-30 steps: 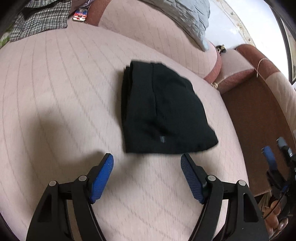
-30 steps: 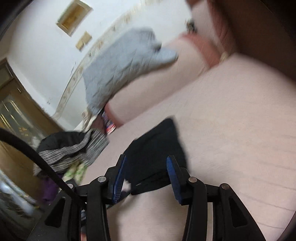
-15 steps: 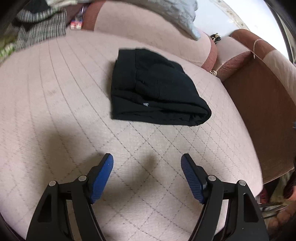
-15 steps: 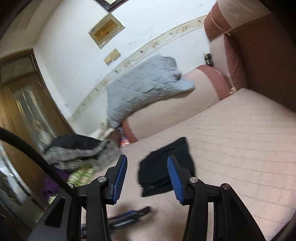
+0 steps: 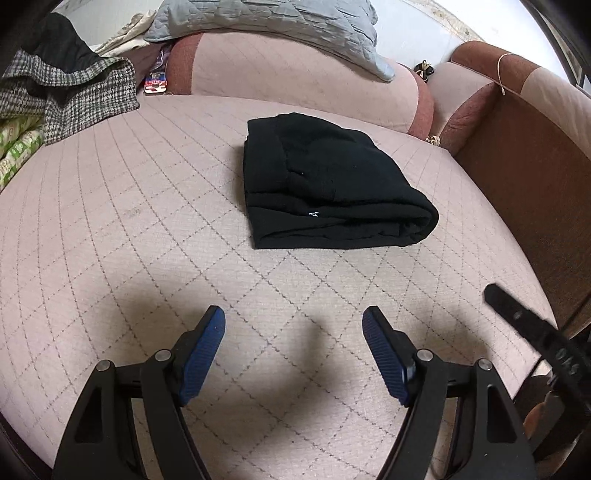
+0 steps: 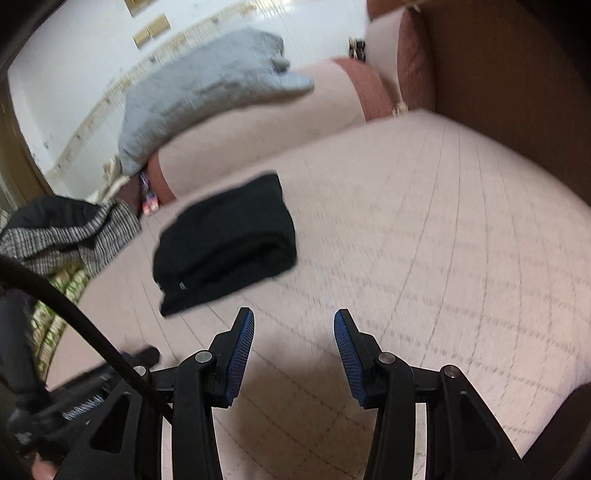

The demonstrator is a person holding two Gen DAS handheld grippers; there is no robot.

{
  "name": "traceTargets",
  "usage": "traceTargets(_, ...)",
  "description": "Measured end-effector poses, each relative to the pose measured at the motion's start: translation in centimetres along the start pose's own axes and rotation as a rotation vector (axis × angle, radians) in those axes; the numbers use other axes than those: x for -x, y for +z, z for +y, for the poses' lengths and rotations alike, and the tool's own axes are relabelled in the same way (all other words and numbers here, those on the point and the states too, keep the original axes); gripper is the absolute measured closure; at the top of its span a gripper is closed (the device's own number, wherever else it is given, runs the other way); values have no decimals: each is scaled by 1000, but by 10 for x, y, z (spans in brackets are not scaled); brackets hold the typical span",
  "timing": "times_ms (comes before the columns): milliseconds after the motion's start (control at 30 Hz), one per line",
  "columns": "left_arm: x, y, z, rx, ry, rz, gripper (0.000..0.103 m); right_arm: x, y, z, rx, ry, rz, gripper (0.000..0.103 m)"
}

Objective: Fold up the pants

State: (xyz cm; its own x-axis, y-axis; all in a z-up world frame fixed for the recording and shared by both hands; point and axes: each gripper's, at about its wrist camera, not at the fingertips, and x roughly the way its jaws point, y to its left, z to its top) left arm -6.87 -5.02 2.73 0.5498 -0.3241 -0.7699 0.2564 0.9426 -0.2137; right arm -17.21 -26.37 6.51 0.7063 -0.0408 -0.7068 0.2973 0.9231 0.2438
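Nearest, the left gripper [image 5: 293, 354] stands wide open and the right gripper [image 6: 294, 349] about half open; the 2 hold nothing. Beyond them, the black knit pants [image 5: 328, 184] lie folded in a compact bundle on the pink quilted sofa seat [image 5: 129, 229]. Folding looks finished; at most, a final tidy remains.

The pants [image 5: 328, 184] are seen as matt black knit cloth, laid on the sofa seat [image 5: 110, 221], which is covered in pale pink quilted fabric (diamond stitching). Behind the pants, a grey quilted blanket [image 5: 273, 18] is noted. Ribbed blue pads [image 5: 201, 354] are fitted to matt black plastic.
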Motion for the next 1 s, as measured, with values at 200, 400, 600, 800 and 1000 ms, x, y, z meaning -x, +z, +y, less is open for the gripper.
traceTargets(200,-4,-2,-1,-12,2,12,27,-10,-4,1,39,-1,36,50)
traceTargets(400,-9,-4,-3,-16,-2,27,27,-14,-6,0,53,-3,51,46)
traceTargets(600,-9,-4,-3,-10,1,27,27,-18,-6,0,54,-8,61,45)
traceTargets(800,-8,-4,-3,-15,3,15,27,-20,-7,5,75,-16,61,43)
traceTargets(1000,-5,-4,-5,-38,18,-2,27,-21,-9,5,88,-16,67,42)
